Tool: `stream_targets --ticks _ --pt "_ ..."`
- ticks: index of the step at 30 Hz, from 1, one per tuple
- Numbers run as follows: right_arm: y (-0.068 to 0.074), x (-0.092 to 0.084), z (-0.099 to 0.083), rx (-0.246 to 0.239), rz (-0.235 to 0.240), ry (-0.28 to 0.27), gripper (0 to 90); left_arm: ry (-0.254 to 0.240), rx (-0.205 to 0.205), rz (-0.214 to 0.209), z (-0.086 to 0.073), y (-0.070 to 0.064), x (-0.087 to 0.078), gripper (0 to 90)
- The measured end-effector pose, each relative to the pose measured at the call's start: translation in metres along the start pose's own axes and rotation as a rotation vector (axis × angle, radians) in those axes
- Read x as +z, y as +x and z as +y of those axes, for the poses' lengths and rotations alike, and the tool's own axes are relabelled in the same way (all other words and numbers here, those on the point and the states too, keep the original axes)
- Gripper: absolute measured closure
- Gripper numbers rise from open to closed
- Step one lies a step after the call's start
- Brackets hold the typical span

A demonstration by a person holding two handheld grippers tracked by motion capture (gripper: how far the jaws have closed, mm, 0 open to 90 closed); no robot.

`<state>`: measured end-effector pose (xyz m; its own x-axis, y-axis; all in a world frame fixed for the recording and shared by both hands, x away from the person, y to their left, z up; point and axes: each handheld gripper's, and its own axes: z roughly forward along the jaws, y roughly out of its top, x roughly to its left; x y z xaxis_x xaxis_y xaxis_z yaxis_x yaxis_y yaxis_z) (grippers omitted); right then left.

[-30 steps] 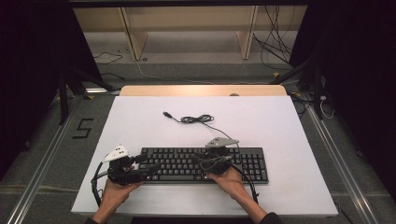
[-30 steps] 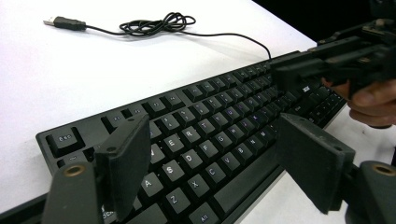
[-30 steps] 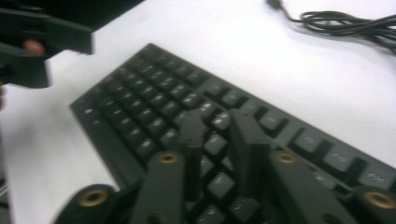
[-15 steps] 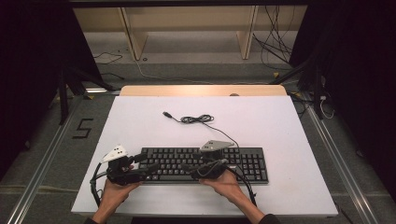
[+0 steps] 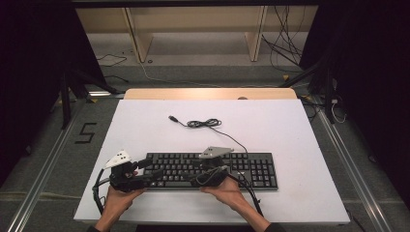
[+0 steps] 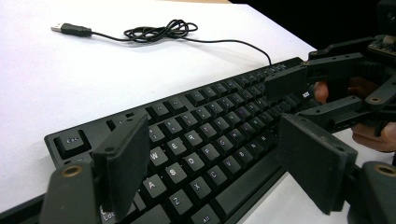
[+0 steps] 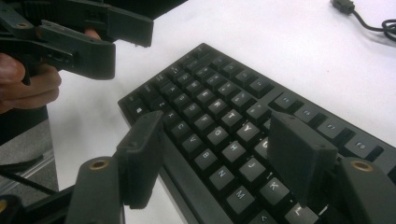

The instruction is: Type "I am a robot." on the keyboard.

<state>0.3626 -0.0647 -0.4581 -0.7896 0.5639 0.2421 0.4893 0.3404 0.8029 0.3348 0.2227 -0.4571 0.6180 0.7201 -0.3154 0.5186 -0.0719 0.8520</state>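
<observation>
High view: both forearms come in from the bottom edge, hands low over the near side of the table [image 5: 145, 125]. The left gripper [image 5: 153, 173] lies nearly level and points toward the right gripper [image 5: 197, 179], which points back toward it; the two are near one another over the keyboard [image 5: 251, 169], each under its grey plate.

Left gripper view: its jaws stand wide apart with nothing pressed between them. The keyboard's left end lies just below and ahead of them, the letter rows showing in the gap and the Esc corner past the left jaw. Farther off, the right gripper [image 6: 303, 95] hangs over the keys with a fingertip behind it.

Right gripper view: its jaws have just been opening and now stand wide, astride the keyboard's near edge and letter rows, the pads not pressing on it. The left gripper [image 7: 122, 44] sits up and to the left, above the keyboard's end.

The cable [image 5: 205, 123] lies coiled on the table well beyond both grippers, its plug [image 6: 70, 29] at the far end. Whether any jaw tip rests on the keys cannot be made out. Each gripper view cuts the keyboard off at the frame's bottom.
</observation>
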Motion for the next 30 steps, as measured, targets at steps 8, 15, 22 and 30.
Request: stream_targets --ticks 8,15,22,30 --pt "0.001 0.004 0.0 -0.001 -0.006 0.012 39.5 -0.002 -0.004 0.0 -0.001 0.0 -0.002 25.1" --pt "0.002 0.006 0.0 -0.003 -0.014 0.022 44.2 -0.002 -0.007 0.002 -0.001 -0.001 -0.001 25.1" --pt "0.003 0.011 0.001 -0.005 -0.027 0.041 57.5 -0.004 -0.004 0.002 -0.001 -0.001 -0.002 25.1" --pt "0.006 0.019 0.002 -0.015 -0.023 0.066 78.2 -0.005 -0.003 0.004 -0.001 0.0 -0.002 25.1"
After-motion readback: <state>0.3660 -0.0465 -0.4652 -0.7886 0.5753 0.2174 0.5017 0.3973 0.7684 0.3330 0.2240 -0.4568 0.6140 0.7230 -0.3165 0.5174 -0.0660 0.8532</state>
